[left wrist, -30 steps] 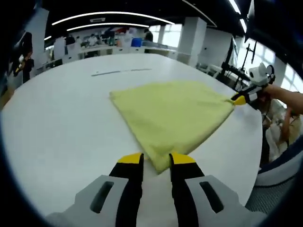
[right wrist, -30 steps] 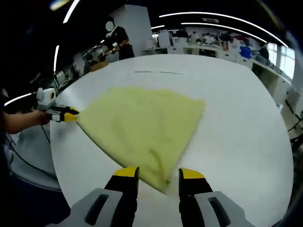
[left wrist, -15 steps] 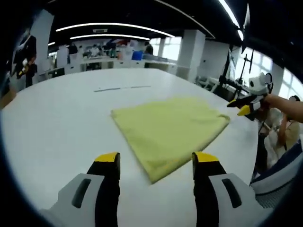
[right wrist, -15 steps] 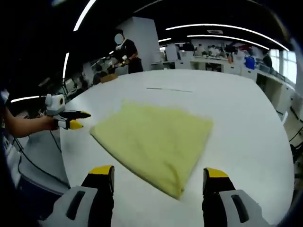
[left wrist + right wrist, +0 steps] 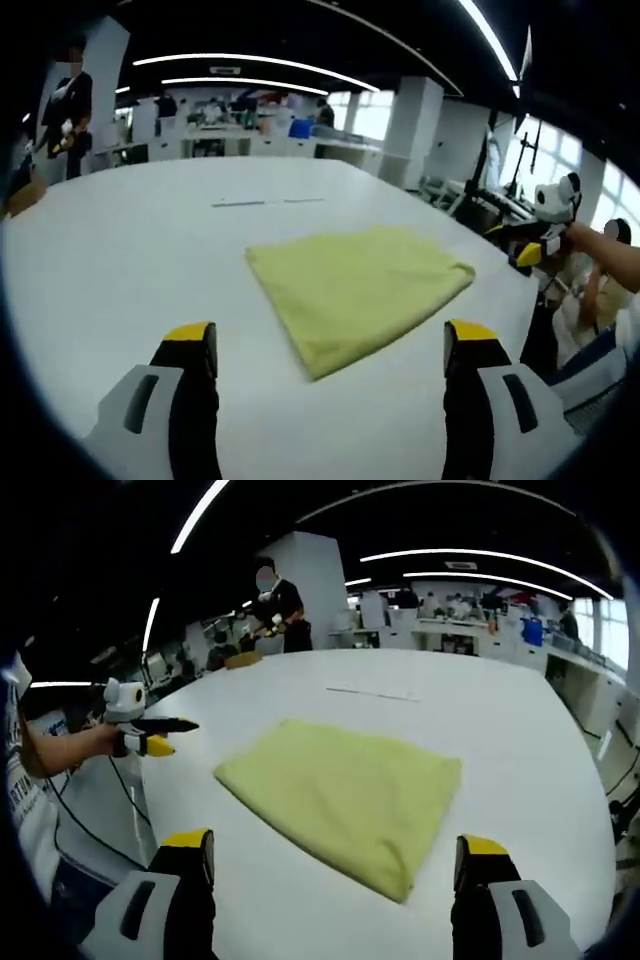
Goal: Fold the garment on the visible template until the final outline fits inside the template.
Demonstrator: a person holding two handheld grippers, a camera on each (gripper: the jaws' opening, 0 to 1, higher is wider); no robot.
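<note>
Garment [image 5: 355,290]: one, yellow, folded into a flat four-sided shape, lying on the white table [image 5: 120,250] at about 12 o'clock ahead of both pairs of jaws, apart from each. One thin dark line marked on the tabletop [image 5: 265,201] beyond the cloth, at 12 o'clock past its far edge.

Left gripper [image 5: 330,345]: one, held low over the near table edge, yellow-tipped jaws spread wide, nothing between them; cloth's near corner just beyond the gap. Seen in the right gripper view at 9 o'clock [image 5: 165,735], gripped by a hand [image 5: 95,742], off the table's edge, jaws parted and empty.

Right gripper [image 5: 335,850]: one, likewise low at the table edge, jaws wide apart, empty. Seen in the left gripper view at 3 o'clock [image 5: 520,245], off the table rim, clear of the cloth.

Around: one standing person [image 5: 280,605] beyond the table at 11 o'clock in the right gripper view; desks [image 5: 250,140] far behind. Nothing lying between grippers and cloth.
</note>
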